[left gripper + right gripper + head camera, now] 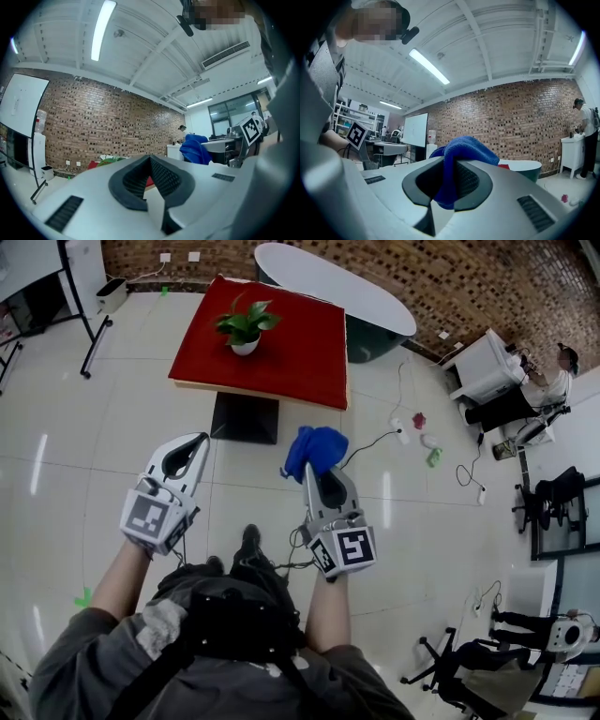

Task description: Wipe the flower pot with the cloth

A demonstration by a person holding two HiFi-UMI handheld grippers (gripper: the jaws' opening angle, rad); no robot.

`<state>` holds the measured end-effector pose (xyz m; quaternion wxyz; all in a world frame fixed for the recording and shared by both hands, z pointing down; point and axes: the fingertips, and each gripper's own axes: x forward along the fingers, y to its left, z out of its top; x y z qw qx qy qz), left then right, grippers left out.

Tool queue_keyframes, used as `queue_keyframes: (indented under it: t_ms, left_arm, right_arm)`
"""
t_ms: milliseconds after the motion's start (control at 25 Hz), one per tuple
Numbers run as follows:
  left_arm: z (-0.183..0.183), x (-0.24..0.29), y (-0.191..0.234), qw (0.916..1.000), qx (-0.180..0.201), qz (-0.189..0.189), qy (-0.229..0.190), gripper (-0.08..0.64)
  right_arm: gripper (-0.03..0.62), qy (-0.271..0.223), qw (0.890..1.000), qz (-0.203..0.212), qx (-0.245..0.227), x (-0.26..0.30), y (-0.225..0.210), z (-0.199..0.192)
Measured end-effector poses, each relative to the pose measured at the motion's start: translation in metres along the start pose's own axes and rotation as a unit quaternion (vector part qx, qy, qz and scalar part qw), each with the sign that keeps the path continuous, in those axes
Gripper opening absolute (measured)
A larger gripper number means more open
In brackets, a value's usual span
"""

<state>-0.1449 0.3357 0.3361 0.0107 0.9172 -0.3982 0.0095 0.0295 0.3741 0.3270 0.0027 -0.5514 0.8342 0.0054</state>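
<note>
A white flower pot [246, 346] with a green leafy plant stands on a table under a red cloth [300, 362], well ahead of both grippers. My right gripper [310, 468] is shut on a bunched blue cloth [315, 450], which bulges above its jaws; the right gripper view shows the blue cloth [461, 154] pinched between the dark pads. My left gripper [201, 441] is shut with nothing in it, and its pads meet in the left gripper view [150, 178]. Past the left jaws that view shows the green leaves [110, 160] and the blue cloth [194, 147].
A long white oval table [337, 282] stands behind the red one. A power strip and small items [419, 432] lie on the floor at right. A whiteboard stand [89, 329] is at left. A person [553, 381] works at a white desk on the far right.
</note>
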Motion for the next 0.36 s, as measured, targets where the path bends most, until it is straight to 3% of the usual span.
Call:
queue_keyframes:
  t_ms: [360]
  left_arm:
    - [-0.008,-0.024,-0.007,0.9996,0.025,0.003,0.015,0.012]
  right_arm:
    - [0.061,0.008,1.0,0.0,-0.003,-0.015,0.018,-0.002]
